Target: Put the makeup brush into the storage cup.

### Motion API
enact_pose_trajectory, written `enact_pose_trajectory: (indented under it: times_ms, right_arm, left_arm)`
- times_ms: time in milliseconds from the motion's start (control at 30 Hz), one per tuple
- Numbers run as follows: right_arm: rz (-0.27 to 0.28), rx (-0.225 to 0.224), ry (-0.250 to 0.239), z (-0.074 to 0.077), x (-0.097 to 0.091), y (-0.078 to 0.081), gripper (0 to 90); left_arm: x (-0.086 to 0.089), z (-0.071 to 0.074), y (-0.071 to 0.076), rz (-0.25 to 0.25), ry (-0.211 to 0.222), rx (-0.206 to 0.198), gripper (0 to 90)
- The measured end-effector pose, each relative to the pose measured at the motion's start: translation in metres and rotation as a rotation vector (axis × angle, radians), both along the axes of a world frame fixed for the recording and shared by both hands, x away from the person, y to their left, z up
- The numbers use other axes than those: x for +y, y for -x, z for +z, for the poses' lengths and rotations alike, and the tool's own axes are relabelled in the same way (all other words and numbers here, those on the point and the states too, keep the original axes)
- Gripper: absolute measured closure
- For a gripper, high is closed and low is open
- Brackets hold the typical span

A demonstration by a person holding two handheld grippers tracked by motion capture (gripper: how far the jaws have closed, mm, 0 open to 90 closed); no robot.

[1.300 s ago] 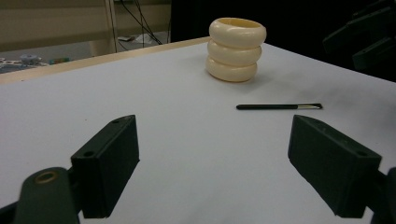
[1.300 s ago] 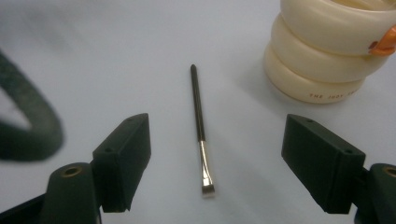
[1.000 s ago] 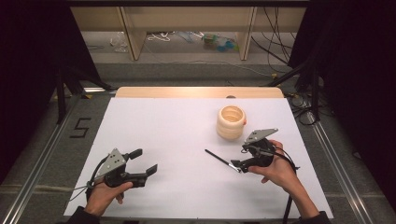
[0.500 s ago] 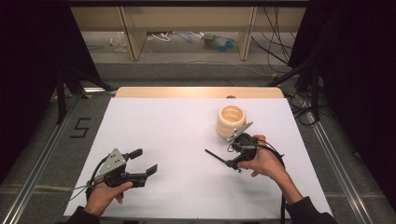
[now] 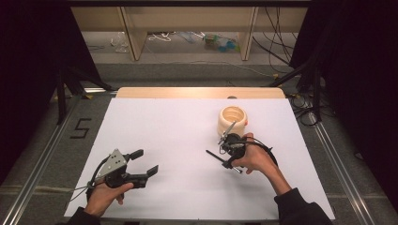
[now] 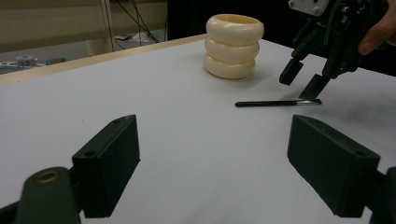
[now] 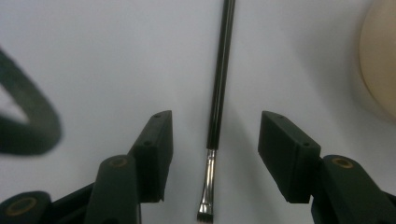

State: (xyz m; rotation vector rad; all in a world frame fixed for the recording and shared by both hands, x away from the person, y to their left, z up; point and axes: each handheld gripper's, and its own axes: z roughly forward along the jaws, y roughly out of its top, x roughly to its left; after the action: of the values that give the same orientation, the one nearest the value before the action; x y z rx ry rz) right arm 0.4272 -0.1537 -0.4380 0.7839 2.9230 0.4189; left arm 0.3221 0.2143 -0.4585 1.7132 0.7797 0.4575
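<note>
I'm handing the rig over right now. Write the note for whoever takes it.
Right gripper: over the thin black brush, jaws have just been closing, either side of its metal ferrule, not yet touching.
Left gripper: open, holding nothing, low over the white table.
Brush lies flat near the cream ribbed holder.
Done: lined up on the brush.
Left: grip and lift; probably into the holder.

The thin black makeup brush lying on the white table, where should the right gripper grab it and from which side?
Probably from straight above, across the thin black makeup brush just past its silver ferrule. It lies flat on the white table, and the right gripper, jaws just closing, already straddles it without touching.
</note>
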Motion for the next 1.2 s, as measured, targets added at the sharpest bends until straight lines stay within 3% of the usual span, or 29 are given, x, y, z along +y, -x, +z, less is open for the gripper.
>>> enact_pose_trajectory:
  times_ms: [600,867,1200]
  right_arm:
    - [0.002,0.071,0.106,-0.01,0.009,-0.013,62.9]
    - [-0.017,0.09,0.125,-0.011,0.014,-0.015,67.7]
    - [0.027,0.103,0.167,-0.015,0.02,-0.017,76.3]
  left_arm:
    - [-0.001,-0.001,0.0,-0.001,-0.007,0.005,17.3]
    - [-0.001,0.0,0.0,0.0,-0.004,0.007,17.8]
    - [-0.001,-0.001,0.0,-0.004,-0.009,0.006,17.8]
